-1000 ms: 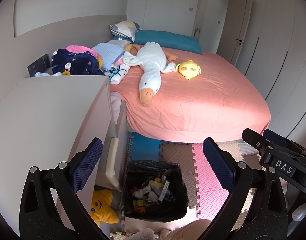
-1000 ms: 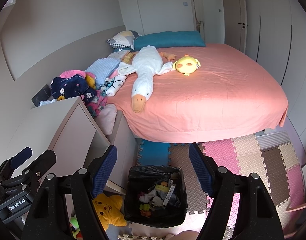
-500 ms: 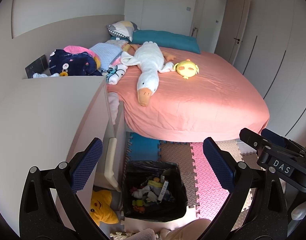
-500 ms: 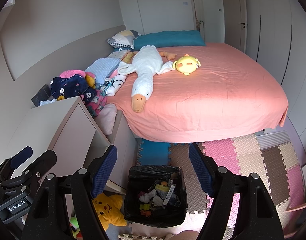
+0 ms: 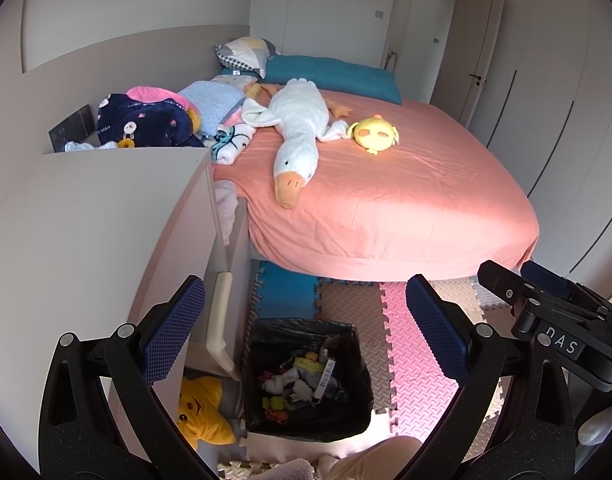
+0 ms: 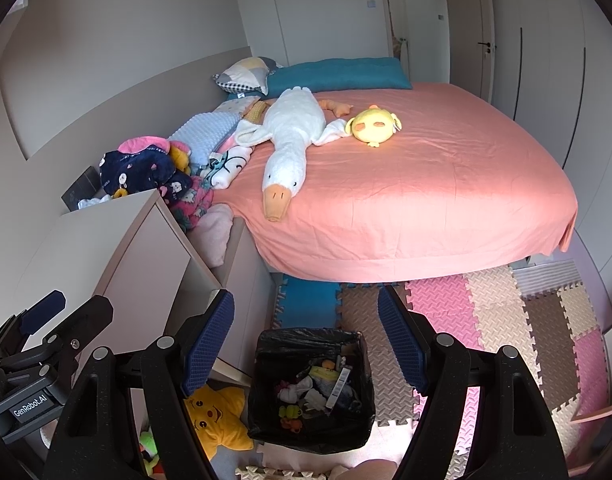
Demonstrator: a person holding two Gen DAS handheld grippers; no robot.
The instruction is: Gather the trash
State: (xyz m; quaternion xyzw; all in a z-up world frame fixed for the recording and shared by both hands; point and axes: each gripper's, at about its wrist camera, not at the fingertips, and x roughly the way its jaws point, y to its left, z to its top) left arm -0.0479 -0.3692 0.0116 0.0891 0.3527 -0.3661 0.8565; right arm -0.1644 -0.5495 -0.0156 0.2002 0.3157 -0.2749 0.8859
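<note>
A bin lined with a black bag [image 5: 306, 376] stands on the floor mats by the foot of the bed; it also shows in the right wrist view [image 6: 311, 388]. It holds several pieces of trash [image 5: 302, 380], among them white crumpled bits and a barcode-labelled wrapper [image 6: 337, 386]. My left gripper [image 5: 304, 328] is open and empty, held high above the bin. My right gripper [image 6: 306, 340] is open and empty, also above the bin. Each gripper shows at the edge of the other's view.
A bed with a pink sheet [image 6: 425, 184] carries a white goose plush [image 6: 286, 140] and a yellow chick plush [image 6: 375, 124]. A beige cabinet [image 5: 94, 216] stands left of the bin. A yellow star plush [image 6: 214, 420] lies on the floor. Foam mats [image 6: 485, 320] cover the floor.
The left wrist view has tilted slightly, so the bed and bin sit a little lower in frame. Both grippers stay open and empty.
</note>
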